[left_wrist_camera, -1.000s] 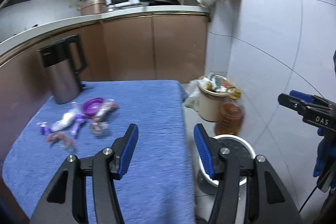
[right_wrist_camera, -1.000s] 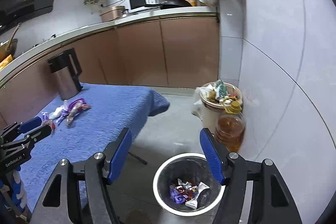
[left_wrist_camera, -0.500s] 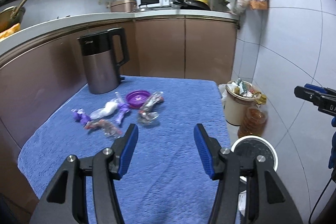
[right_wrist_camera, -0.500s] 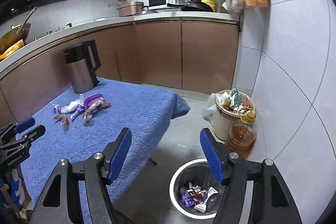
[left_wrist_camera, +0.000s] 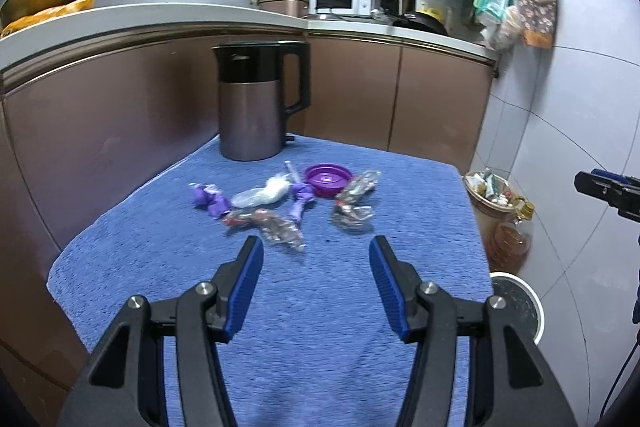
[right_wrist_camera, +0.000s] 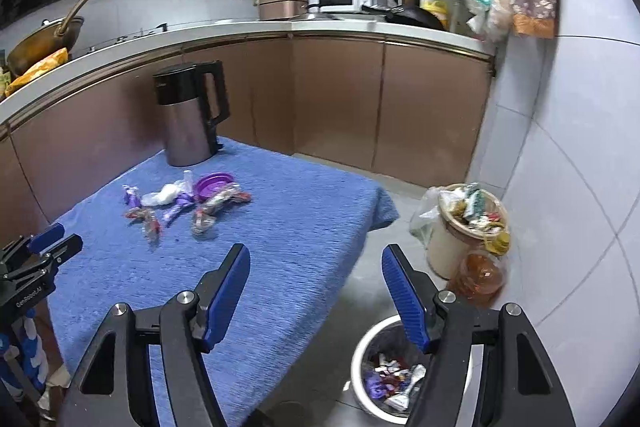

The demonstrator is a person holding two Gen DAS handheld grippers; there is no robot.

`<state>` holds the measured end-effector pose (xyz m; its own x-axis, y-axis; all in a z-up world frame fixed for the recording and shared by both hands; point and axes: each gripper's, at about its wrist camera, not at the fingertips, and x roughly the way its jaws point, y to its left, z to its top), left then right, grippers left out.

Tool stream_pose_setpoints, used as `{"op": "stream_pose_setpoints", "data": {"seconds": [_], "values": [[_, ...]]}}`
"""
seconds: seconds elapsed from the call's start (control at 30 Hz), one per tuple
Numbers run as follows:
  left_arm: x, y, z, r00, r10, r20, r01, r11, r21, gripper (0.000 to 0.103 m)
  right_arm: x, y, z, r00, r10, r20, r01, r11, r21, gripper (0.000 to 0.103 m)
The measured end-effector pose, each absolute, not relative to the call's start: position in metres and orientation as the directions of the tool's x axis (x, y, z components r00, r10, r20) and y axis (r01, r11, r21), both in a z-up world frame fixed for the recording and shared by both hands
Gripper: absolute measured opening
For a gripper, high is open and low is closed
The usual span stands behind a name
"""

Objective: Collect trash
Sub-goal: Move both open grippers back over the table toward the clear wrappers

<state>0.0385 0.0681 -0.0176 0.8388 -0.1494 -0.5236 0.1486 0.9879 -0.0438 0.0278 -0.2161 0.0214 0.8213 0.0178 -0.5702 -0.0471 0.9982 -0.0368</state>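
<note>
Several wrappers lie in a loose pile on the blue cloth-covered table point(left_wrist_camera: 320, 307): purple wrappers point(left_wrist_camera: 210, 199), a clear white wrapper point(left_wrist_camera: 262, 193), crinkled clear wrappers point(left_wrist_camera: 354, 213) and a purple lid point(left_wrist_camera: 328, 179). The pile also shows in the right wrist view point(right_wrist_camera: 184, 203). My left gripper point(left_wrist_camera: 316, 287) is open and empty, above the table in front of the pile. My right gripper point(right_wrist_camera: 316, 291) is open and empty, past the table's right edge above the white trash bin point(right_wrist_camera: 390, 375), which holds wrappers.
A steel kettle point(left_wrist_camera: 256, 107) stands at the table's back. On the floor to the right are a full beige bin point(right_wrist_camera: 464, 231) and an oil bottle point(right_wrist_camera: 480, 275). Brown cabinets and a tiled wall surround the table.
Both grippers have swung left, from the bin and floor toward the table. The wrapper pile is now centred and closer ahead of the left gripper. Both stay open.
</note>
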Motion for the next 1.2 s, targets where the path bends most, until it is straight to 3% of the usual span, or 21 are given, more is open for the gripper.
{"op": "stream_pose_setpoints", "data": {"seconds": [0.7,1.2], "values": [[0.084,0.098,-0.041,0.811,-0.076,-0.581,0.077,0.997,-0.022,0.053,0.094,-0.182,-0.016,0.744,0.091,-0.662,-0.145,0.989,-0.027,0.066],[0.14,0.114,-0.083,0.735,-0.069,-0.674,0.041,0.997,-0.058,0.053,0.159,-0.161,-0.054,0.671,0.147,-0.727,-0.227,0.974,-0.012,0.066]]}}
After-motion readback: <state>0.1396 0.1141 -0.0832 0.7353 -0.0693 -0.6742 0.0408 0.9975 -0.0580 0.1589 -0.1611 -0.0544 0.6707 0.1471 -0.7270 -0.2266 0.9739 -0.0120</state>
